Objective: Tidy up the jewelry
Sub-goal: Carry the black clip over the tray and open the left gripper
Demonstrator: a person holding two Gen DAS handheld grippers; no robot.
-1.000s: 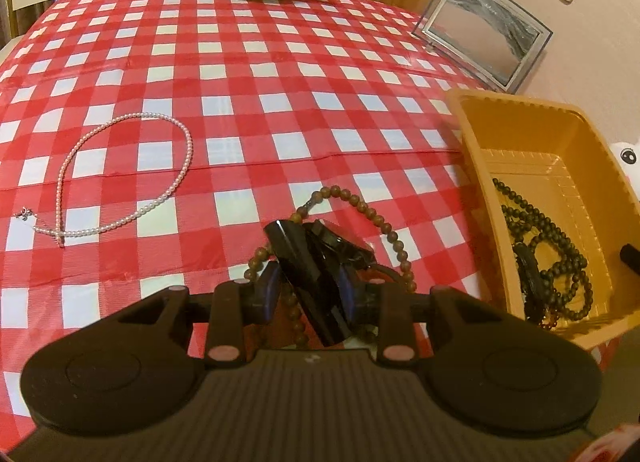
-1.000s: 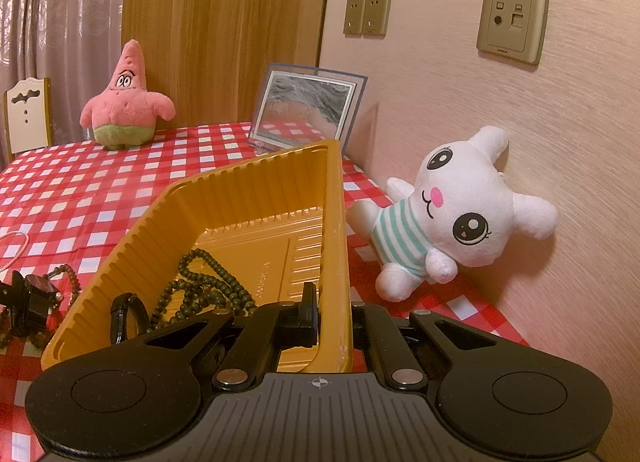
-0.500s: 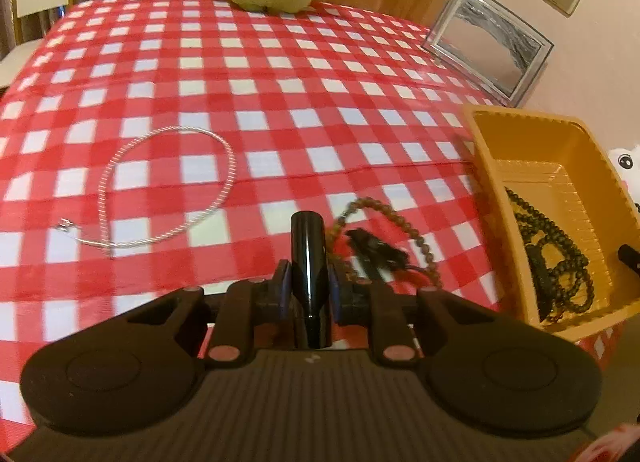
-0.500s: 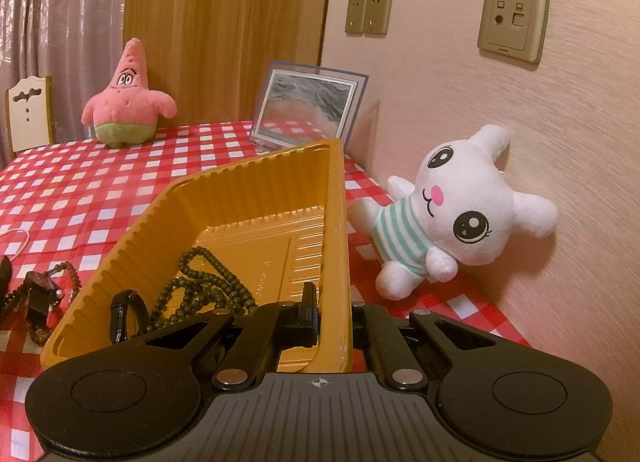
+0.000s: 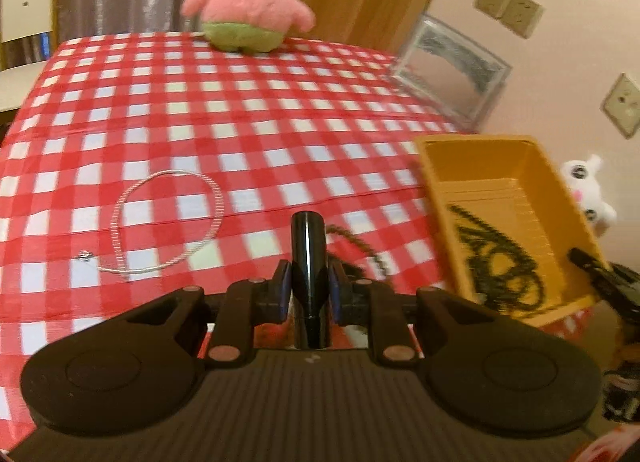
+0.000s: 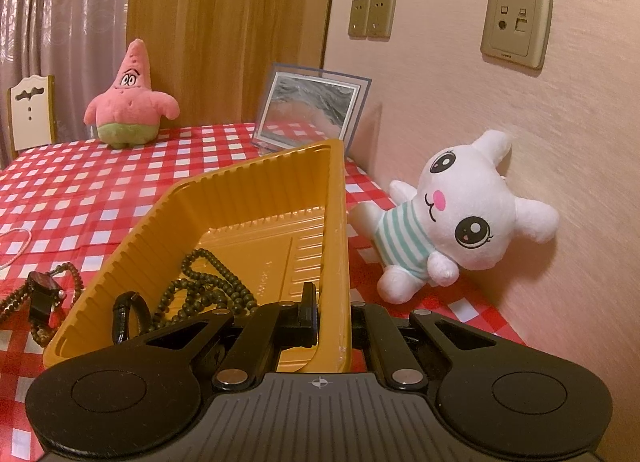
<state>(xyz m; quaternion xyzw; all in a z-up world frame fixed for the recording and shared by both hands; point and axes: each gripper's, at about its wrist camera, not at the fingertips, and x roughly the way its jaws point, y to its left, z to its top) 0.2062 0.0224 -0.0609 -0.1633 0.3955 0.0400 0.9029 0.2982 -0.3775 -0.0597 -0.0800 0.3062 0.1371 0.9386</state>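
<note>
Checked tablecloth [image 5: 240, 110]: left gripper [image 5: 308, 290] clamps a black watch strap [image 5: 307, 246]; right gripper [image 6: 332, 322] pinches the yellow tray [image 6: 256, 186] wall.
Carry the strap level over the tray rim before releasing; brown beads [image 6: 72, 274] and pearl necklace [image 5: 168, 222] wait on the cloth.

Red-and-white checked tablecloth [image 5: 240, 110], orange tray [image 6: 248, 198], pink star plush [image 6: 130, 102], dark beads [image 6: 208, 286].

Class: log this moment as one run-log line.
left tool: shut on black band | right tool: grips yellow tray | pearl necklace: on tablecloth
</note>
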